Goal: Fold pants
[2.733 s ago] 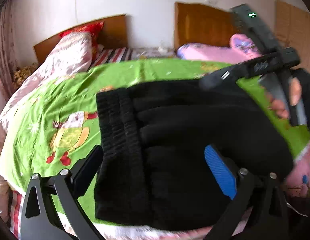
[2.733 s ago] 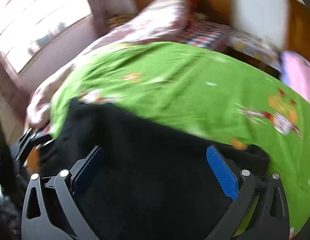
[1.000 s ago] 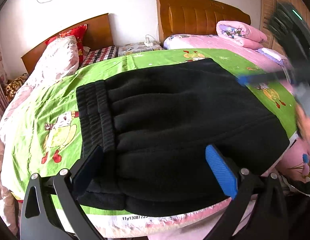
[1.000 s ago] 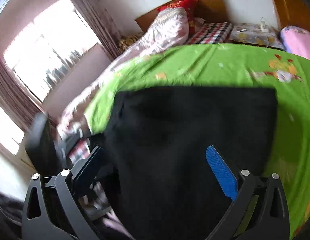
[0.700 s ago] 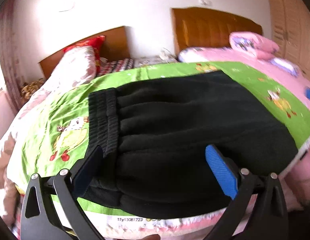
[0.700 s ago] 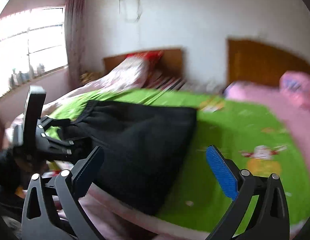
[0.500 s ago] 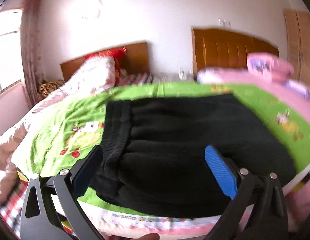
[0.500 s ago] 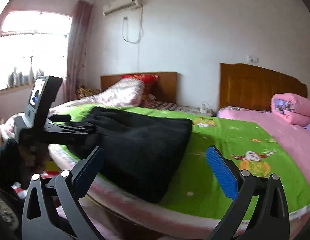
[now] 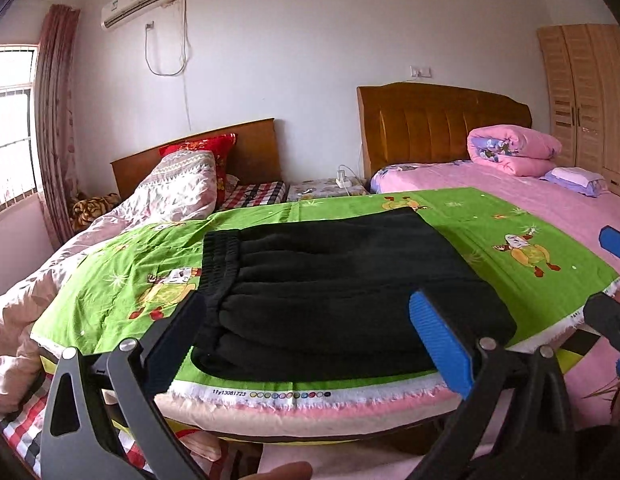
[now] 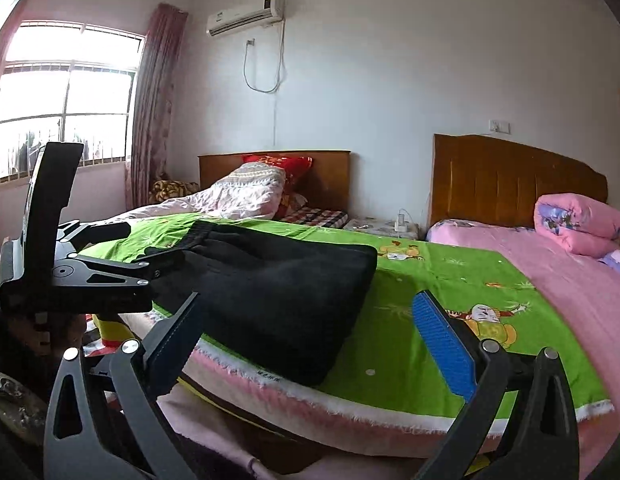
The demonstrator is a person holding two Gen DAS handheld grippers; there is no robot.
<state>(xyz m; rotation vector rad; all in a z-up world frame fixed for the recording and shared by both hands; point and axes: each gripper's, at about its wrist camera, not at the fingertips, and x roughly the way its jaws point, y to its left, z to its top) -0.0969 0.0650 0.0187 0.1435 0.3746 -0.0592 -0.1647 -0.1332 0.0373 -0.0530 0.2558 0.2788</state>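
Black pants [image 9: 342, 284] lie folded into a compact rectangle on the green cartoon sheet [image 9: 510, 240], waistband at the left. They also show in the right wrist view [image 10: 285, 292]. My left gripper [image 9: 310, 336] is open and empty, held back off the bed's front edge, level with the pants. My right gripper [image 10: 310, 336] is open and empty, off the bed's front edge to the right of the pants. The left gripper's body [image 10: 69, 268] shows at the left of the right wrist view. The right gripper's blue pad [image 9: 614, 242] shows at the right edge of the left wrist view.
A crumpled pink quilt [image 9: 157, 196] and red pillow [image 9: 205, 148] lie at the bed's far left. A second bed with a pink sheet [image 9: 550, 204] and a rolled pink blanket [image 9: 510, 148] stands to the right. A wardrobe [image 9: 590, 96] is at far right.
Both grippers have pulled back from the pants and off the bed, from above the cloth to level with the bed edge. The folded pants stay put.
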